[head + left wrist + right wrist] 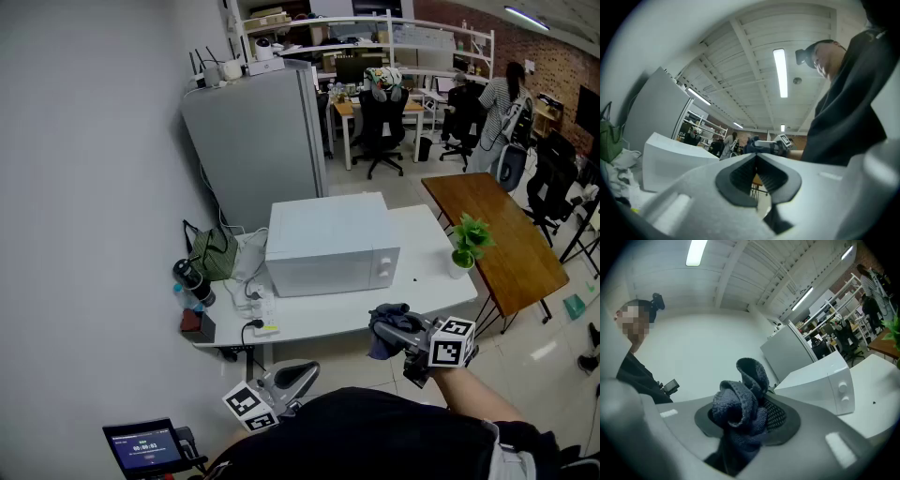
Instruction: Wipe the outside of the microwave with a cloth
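Microwave (330,242) sits on the white table (319,314), wiping apparently not yet begun; right gripper (398,328) holds the cloth (382,339) near its front, apart; potted plant (466,246) beside. Left gripper view: left gripper (756,157) jaws pressed together, empty. Right gripper view: jaws pinch the bunched cloth (740,404); nothing blocks the microwave (820,383).

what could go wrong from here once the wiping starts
1. The cloth sits bunched between the jaws of the right gripper; rubbing pressure might drag it loose.
2. The potted plant stands near the table edge, right of the microwave; a wide sweep could knock it.
3. Cables and a power strip lie off the microwave's left side and could snag.
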The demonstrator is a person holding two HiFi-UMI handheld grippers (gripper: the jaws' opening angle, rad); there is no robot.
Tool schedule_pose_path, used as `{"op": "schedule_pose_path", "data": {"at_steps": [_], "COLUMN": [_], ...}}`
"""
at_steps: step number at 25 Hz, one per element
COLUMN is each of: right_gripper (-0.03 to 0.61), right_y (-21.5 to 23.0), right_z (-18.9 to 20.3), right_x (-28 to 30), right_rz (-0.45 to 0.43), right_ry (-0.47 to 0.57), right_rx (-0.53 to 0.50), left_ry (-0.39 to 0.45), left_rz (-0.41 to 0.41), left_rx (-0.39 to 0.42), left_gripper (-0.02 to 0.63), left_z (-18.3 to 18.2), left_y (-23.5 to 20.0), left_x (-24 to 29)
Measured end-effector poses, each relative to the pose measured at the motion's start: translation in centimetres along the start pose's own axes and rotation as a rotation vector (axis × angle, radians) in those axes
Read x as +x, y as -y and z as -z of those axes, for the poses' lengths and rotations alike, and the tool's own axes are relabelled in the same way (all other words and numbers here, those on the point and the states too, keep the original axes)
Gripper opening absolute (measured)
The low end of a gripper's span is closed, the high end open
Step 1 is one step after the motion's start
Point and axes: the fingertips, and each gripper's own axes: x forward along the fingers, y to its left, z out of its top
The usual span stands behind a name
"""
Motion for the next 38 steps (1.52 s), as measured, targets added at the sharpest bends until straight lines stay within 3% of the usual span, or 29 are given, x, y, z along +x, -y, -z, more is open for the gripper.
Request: {"op": "schedule_pose_path", "data": {"at_steps": [11,20,26,32,38], "right_gripper": [0.144,0.144,0.144,0.144,0.144], "right_y": [-1.7,-1.1,4.9,14.0,21.6], "right_z": [-0.7,0.3,-0.8,-4.9,-10.8], "right_x": [4.5,7.7,8.1,9.6,11.7], "right_rz": [0.015,0.068,0.076,-0.019,-0.13], "right_ry": [0.037,0.025,0.026,0.028,-0.047], "right_rx": [-0.03,-0.004,0.0,0.012,-0.131], "left_ry": [0.011,-0.005,-0.02,-0.059,-0.11], "left_rz": [0.007,0.04,0.027,-0.045,-0.118], "left_rx": [0.056,0.003,-0.006,0.026,0.051], "left_gripper": [0.003,0.003,0.003,0.003,0.003], "left_z": [-3.0,-3.1,-1.4,-1.1,-0.2], "left_y": [-3.2,-6.7,-10.9,-16.5,-19.7], "left_x": [-4.1,-6.3,-2.8,5.5,12.4]}}
